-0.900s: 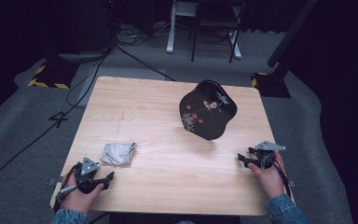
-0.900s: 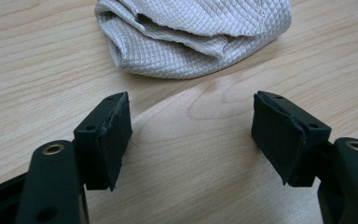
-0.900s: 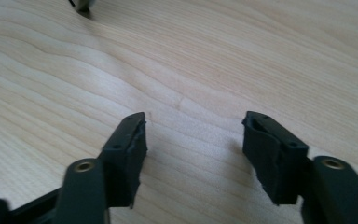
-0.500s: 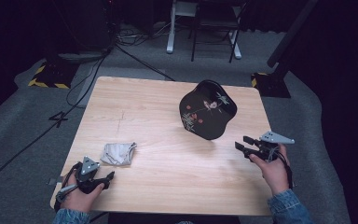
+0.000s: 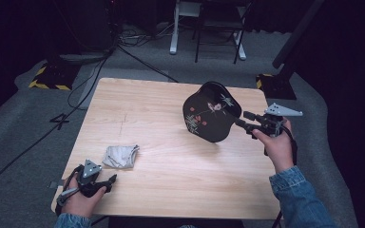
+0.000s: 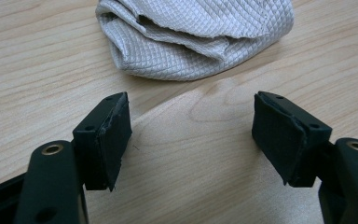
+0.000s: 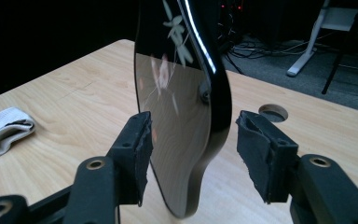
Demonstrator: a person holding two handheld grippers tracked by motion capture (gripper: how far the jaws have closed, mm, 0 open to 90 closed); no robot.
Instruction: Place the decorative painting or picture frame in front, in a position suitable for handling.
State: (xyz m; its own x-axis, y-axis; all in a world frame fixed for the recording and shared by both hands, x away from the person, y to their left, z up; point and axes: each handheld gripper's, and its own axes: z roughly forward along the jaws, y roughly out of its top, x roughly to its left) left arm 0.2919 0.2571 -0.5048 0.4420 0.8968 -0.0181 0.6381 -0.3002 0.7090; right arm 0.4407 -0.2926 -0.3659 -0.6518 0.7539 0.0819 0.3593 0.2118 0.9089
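Note:
A glossy black fan-shaped panel (image 5: 211, 111) with a flower pattern stands upright on the wooden table (image 5: 161, 109), right of centre. My right gripper (image 5: 243, 119) has reached its right edge. In the right gripper view the panel (image 7: 182, 93) stands edge-on between the two pads (image 7: 137, 154), which are apart from it, so this gripper (image 7: 191, 149) is open. A folded grey-white cloth (image 5: 121, 156) lies near the front left. My left gripper (image 5: 109, 179) rests just in front of it, open with nothing between its jaws (image 6: 191, 135); the cloth (image 6: 191, 37) lies a short way beyond the fingertips.
A round cable hole (image 7: 273, 112) is cut in the table top behind the panel. Beyond the far edge stand chair and stand legs (image 5: 204, 28), and cables (image 5: 100, 57) trail over the grey floor. Bare wood stretches across the table's middle and far left.
My right gripper has moved from the front right edge forward and inward to the panel, and its jaws now straddle the panel's edge. The left gripper and the cloth have stayed put.

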